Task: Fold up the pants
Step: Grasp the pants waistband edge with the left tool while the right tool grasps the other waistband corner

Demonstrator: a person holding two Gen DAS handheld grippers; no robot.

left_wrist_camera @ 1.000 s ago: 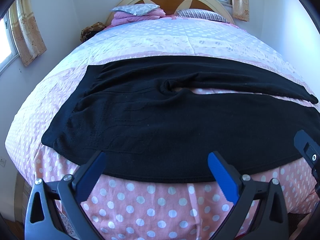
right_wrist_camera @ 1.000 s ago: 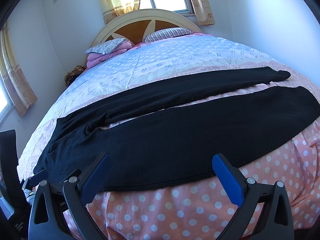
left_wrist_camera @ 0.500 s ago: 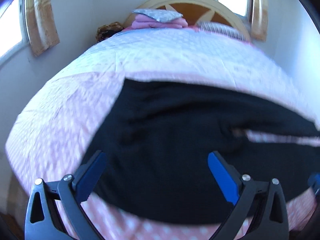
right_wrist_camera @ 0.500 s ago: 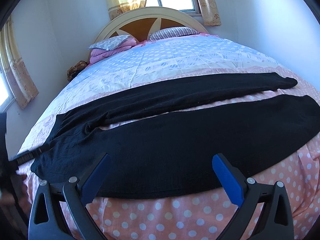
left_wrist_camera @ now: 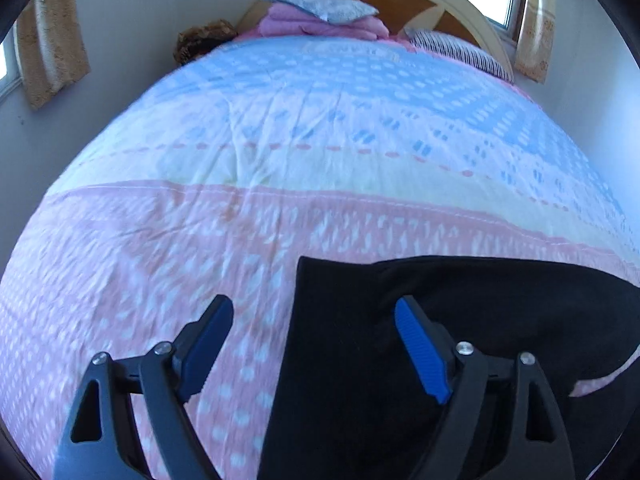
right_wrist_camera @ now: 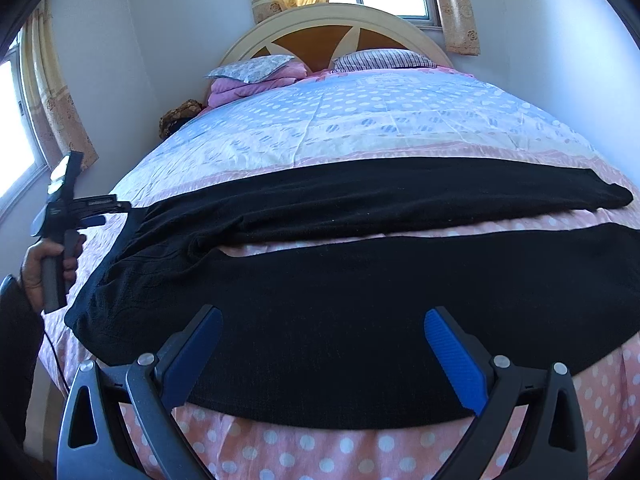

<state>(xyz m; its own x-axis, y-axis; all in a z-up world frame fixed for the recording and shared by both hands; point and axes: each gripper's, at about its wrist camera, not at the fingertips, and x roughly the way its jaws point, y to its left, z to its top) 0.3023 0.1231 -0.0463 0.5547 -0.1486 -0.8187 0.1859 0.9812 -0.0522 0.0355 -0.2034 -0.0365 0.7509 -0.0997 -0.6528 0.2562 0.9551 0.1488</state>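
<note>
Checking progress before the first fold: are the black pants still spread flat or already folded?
Spread, unfolded. The black knit pants lie flat across the pink polka-dot bedspread, both legs apart with bedspread showing between them.

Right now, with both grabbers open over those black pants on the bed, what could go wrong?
The left gripper straddles the waist edge of the pants, so closing might pinch the polka-dot bedspread too. The right gripper hangs over the near leg, whose lower edge droops past the mattress side; a clumsy lift may drag it off.
</note>
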